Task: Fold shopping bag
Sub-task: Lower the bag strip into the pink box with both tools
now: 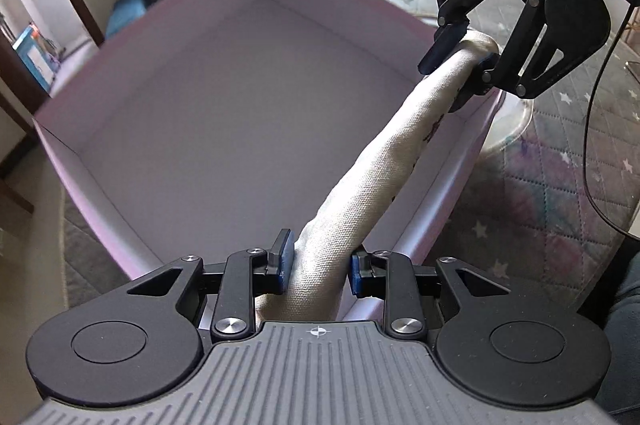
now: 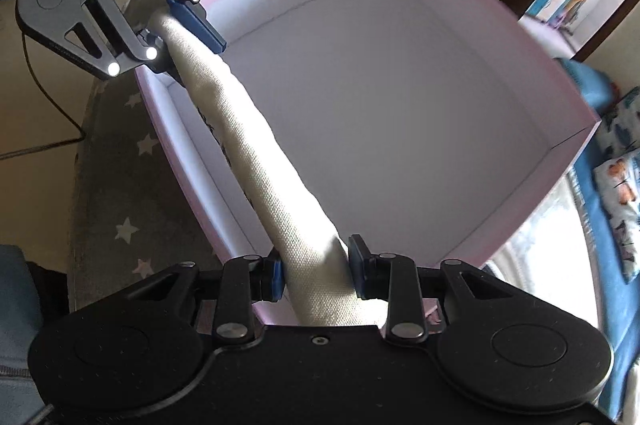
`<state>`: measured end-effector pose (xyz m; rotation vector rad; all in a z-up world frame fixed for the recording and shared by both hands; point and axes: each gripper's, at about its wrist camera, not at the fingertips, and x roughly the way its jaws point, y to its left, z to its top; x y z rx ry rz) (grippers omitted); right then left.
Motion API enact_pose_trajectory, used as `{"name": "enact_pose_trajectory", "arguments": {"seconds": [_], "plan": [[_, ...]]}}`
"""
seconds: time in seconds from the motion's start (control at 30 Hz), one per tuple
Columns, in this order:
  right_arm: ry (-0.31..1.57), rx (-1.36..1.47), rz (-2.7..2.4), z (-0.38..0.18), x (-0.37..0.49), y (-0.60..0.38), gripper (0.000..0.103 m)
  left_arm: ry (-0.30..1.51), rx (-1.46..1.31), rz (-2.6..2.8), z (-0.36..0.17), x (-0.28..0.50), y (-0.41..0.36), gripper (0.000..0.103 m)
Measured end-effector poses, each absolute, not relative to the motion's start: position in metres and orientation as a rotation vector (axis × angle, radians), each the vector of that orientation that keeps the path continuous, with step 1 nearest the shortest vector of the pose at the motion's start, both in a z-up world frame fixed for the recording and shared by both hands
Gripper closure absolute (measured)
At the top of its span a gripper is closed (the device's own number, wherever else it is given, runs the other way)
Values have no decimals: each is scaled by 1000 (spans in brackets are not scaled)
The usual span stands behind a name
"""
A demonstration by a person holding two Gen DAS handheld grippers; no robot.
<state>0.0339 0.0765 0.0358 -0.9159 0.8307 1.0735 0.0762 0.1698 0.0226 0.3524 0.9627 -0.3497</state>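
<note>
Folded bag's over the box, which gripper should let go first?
Marginal, probably neither: left gripper and right gripper each clamp one end of the folded bag above the pink box. Release together.

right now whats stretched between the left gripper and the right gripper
The folded cream shopping bag spans it, one end in the left gripper, the other in the right gripper, above the open pink box. Both wrist views show it.
</note>
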Motion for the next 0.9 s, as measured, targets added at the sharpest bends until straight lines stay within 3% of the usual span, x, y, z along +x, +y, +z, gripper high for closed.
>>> {"name": "enact_pose_trajectory", "arguments": {"seconds": [0.77, 0.9], "plan": [[1023, -879, 1148, 10, 77, 78, 69, 1116, 311, -444, -4, 89, 198, 75], [1041, -860, 1153, 16, 77, 77, 63, 1121, 310, -449, -3, 85, 205, 75]]}}
